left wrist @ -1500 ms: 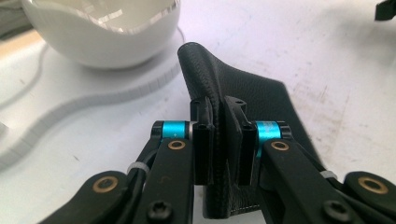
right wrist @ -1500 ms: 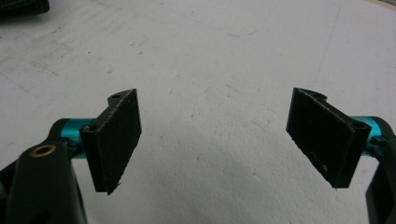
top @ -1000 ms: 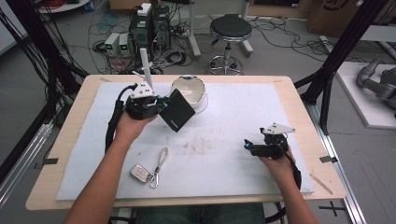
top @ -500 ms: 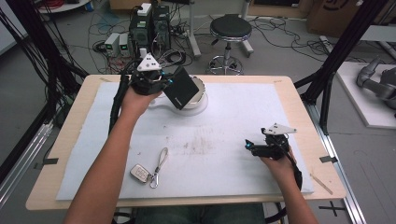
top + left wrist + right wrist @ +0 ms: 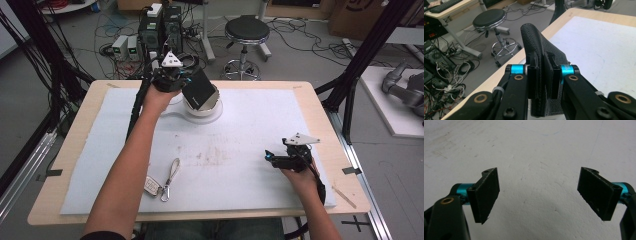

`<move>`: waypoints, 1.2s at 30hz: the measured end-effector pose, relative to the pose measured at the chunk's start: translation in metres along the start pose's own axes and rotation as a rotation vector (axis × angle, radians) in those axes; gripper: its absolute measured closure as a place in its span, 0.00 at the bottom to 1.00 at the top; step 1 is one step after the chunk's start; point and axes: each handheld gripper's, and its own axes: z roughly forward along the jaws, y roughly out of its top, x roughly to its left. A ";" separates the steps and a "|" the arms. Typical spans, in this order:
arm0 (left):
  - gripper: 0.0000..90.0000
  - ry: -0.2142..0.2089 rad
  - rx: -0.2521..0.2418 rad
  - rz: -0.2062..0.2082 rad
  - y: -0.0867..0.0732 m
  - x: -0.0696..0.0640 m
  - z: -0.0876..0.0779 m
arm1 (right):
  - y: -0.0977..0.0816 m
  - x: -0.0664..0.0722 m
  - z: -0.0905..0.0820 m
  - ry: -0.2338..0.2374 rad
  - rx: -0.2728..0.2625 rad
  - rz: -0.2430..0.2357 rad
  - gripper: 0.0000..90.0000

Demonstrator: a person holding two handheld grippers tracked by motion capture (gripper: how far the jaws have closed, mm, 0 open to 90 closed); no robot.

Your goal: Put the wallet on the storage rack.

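Slippage is looking like the main risk: the left gripper (image 5: 186,86) is clenching only one edge of the black wallet (image 5: 199,90), which is hanging tilted over the white bowl (image 5: 210,109) near the table's (image 5: 70,150) far edge, and could swing loose or tip the bowl. Whatever is lying inside the bowl is hidden. The right gripper (image 5: 540,195) is resting released near the right edge, while a key fob (image 5: 152,185) is sitting near the front.
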 end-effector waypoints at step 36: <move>0.39 0.047 0.061 -0.037 -0.022 -0.009 0.036 | 0.001 0.003 0.000 0.007 -0.003 -0.007 0.20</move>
